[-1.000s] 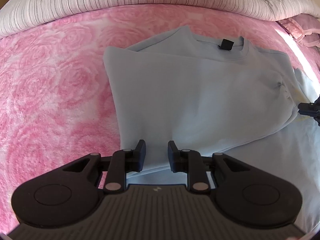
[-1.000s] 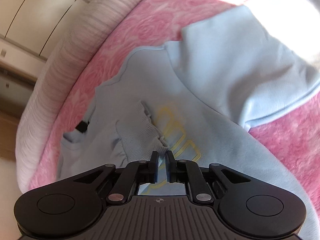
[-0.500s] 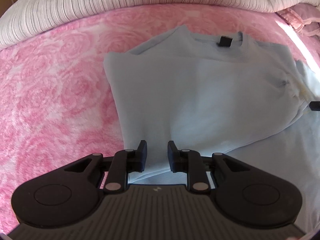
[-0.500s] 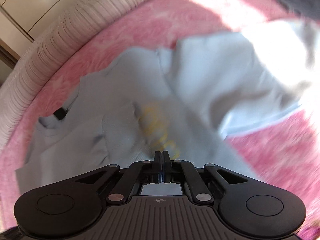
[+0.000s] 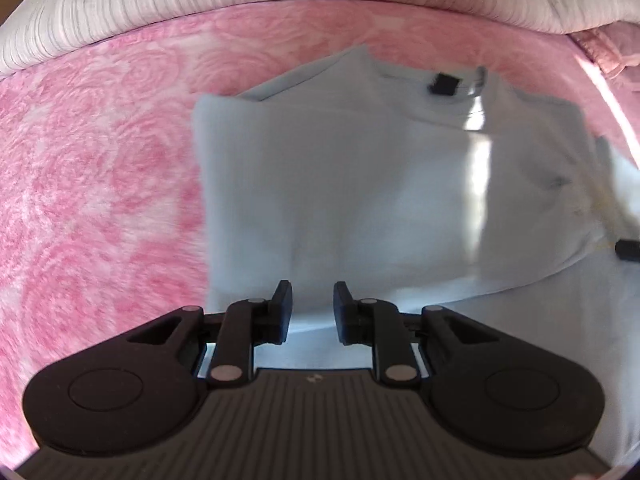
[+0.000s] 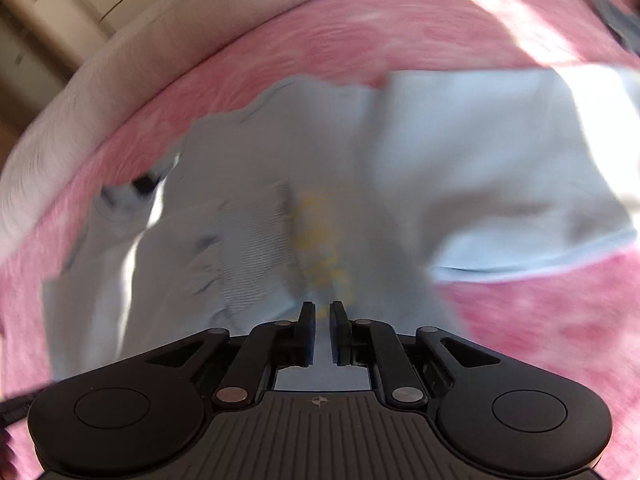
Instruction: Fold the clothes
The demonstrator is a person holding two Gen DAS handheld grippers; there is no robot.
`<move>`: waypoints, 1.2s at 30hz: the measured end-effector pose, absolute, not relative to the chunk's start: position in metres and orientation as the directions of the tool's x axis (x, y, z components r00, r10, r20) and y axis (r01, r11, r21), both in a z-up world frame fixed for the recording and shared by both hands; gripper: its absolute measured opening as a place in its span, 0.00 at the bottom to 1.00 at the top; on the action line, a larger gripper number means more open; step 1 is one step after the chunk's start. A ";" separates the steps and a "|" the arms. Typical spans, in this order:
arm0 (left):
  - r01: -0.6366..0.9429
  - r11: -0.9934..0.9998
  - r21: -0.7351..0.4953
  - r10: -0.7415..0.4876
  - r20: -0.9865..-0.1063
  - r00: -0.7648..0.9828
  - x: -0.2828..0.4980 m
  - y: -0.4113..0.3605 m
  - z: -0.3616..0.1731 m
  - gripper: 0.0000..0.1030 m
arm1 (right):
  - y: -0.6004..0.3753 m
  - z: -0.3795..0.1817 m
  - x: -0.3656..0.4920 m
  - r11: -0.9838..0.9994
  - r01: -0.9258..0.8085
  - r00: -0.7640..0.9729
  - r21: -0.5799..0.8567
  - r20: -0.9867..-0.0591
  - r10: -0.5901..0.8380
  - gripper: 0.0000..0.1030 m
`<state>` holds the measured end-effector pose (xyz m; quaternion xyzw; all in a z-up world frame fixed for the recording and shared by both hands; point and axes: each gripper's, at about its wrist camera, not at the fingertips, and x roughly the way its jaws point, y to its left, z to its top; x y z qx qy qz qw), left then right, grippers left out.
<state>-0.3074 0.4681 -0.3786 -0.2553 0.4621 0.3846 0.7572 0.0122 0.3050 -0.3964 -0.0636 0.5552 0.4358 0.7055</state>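
Left gripper (image 5: 308, 308): I hold it apart by a moderate gap, gripping nothing, low over the near fold edge, probably ready to take it.
Right gripper (image 6: 322, 322): narrow slit between its fingers, nothing between them; I judge it is between grasps.
Sweatshirt (image 5: 360, 184): pale blue, directly ahead of both grippers on the pink blanket (image 5: 100, 184); one side folded in, black neck tag (image 5: 442, 84) at the far end.
Sleeve cuff (image 6: 256, 248): ribbed, ahead-left of my right gripper, beside a blurred yellow print (image 6: 320, 236).
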 end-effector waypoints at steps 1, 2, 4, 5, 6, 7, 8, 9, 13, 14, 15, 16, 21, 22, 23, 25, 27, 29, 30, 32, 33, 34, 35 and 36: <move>-0.819 0.572 -0.049 0.337 -0.896 0.289 -0.302 0.463 -0.377 0.17 | 0.292 -0.394 0.025 0.634 -0.652 0.007 0.416 -0.833 0.554 0.16; -0.818 0.572 -0.062 0.330 -0.896 0.299 -0.296 0.457 -0.376 0.17 | 0.276 -0.393 0.040 0.666 -0.605 0.016 0.436 -0.829 0.558 0.19; -0.814 0.575 -0.077 0.321 -0.894 0.312 -0.283 0.444 -0.375 0.18 | 0.243 -0.391 0.073 0.723 -0.504 0.039 0.472 -0.824 0.565 0.30; -0.810 0.581 -0.079 0.318 -0.895 0.314 -0.276 0.438 -0.375 0.18 | 0.224 -0.391 0.092 0.762 -0.444 0.074 0.471 -0.829 0.555 0.38; -0.807 0.586 -0.079 0.314 -0.896 0.316 -0.269 0.432 -0.376 0.18 | 0.205 -0.390 0.111 0.789 -0.388 0.108 0.475 -0.827 0.551 0.40; -0.804 0.589 -0.080 0.308 -0.898 0.315 -0.263 0.428 -0.376 0.18 | 0.186 -0.390 0.129 0.808 -0.335 0.137 0.484 -0.824 0.550 0.40; -0.802 0.591 -0.081 0.302 -0.900 0.314 -0.257 0.423 -0.377 0.18 | 0.167 -0.389 0.147 0.826 -0.278 0.168 0.491 -0.821 0.545 0.40; -0.802 0.592 -0.084 0.297 -0.902 0.313 -0.252 0.420 -0.378 0.18 | 0.149 -0.390 0.165 0.836 -0.221 0.199 0.502 -0.817 0.542 0.41; -0.811 0.576 -0.102 0.289 -0.902 0.319 -0.234 0.411 -0.378 0.18 | 0.094 -0.396 0.219 0.822 -0.048 0.309 0.567 -0.774 0.552 0.41; -0.816 0.568 -0.111 0.287 -0.902 0.322 -0.232 0.409 -0.377 0.18 | 0.083 -0.398 0.231 0.813 -0.010 0.335 0.583 -0.764 0.552 0.41; -0.820 0.560 -0.119 0.284 -0.902 0.325 -0.230 0.408 -0.376 0.18 | 0.079 -0.401 0.239 0.808 0.010 0.345 0.589 -0.761 0.550 0.41; -0.823 0.553 -0.127 0.282 -0.901 0.329 -0.229 0.407 -0.375 0.18 | 0.076 -0.404 0.246 0.803 0.031 0.355 0.595 -0.758 0.548 0.41; -0.836 0.531 -0.140 0.283 -0.900 0.331 -0.229 0.403 -0.370 0.19 | 0.088 -0.412 0.258 0.807 -0.003 0.378 0.590 -0.747 0.548 0.40; -0.839 0.527 -0.140 0.286 -0.900 0.329 -0.230 0.403 -0.370 0.19 | 0.094 -0.411 0.257 0.820 -0.039 0.378 0.571 -0.751 0.541 0.40; -0.843 0.519 -0.141 0.288 -0.900 0.328 -0.232 0.403 -0.370 0.19 | 0.101 -0.410 0.256 0.832 -0.075 0.378 0.550 -0.756 0.534 0.27; -0.853 0.501 -0.145 0.292 -0.900 0.324 -0.239 0.404 -0.369 0.19 | 0.114 -0.409 0.255 0.852 -0.147 0.381 0.503 -0.766 0.518 0.06; -0.863 0.484 -0.146 0.298 -0.900 0.319 -0.247 0.404 -0.368 0.19 | 0.127 -0.408 0.254 0.890 -0.226 0.410 0.395 -0.791 0.455 0.04; -0.871 0.469 -0.148 0.300 -0.900 0.315 -0.257 0.405 -0.367 0.19 | 0.144 -0.397 0.241 0.911 -0.309 0.446 0.273 -0.805 0.392 0.03; -0.874 0.462 -0.149 0.302 -0.901 0.312 -0.262 0.405 -0.367 0.19 | 0.153 -0.391 0.233 0.912 -0.348 0.466 0.217 -0.804 0.370 0.03; -0.885 0.442 -0.150 0.305 -0.902 0.306 -0.273 0.407 -0.367 0.19 | 0.178 -0.371 0.209 0.875 -0.459 0.514 0.156 -0.757 0.404 0.03; -0.890 0.429 -0.153 0.307 -0.902 0.304 -0.278 0.408 -0.368 0.19 | 0.191 -0.358 0.189 0.831 -0.536 0.515 0.148 -0.723 0.461 0.03; -0.896 0.415 -0.158 0.309 -0.902 0.303 -0.284 0.408 -0.368 0.18 | 0.204 -0.345 0.169 0.783 -0.607 0.511 0.136 -0.687 0.516 0.03; -0.901 0.401 -0.164 0.310 -0.901 0.302 -0.290 0.409 -0.368 0.19 | 0.217 -0.333 0.150 0.729 -0.674 0.501 0.119 -0.652 0.570 0.03; -0.906 0.387 -0.169 0.311 -0.902 0.301 -0.295 0.409 -0.368 0.19 | 0.229 -0.320 0.129 0.669 -0.737 0.482 0.099 -0.616 0.623 0.02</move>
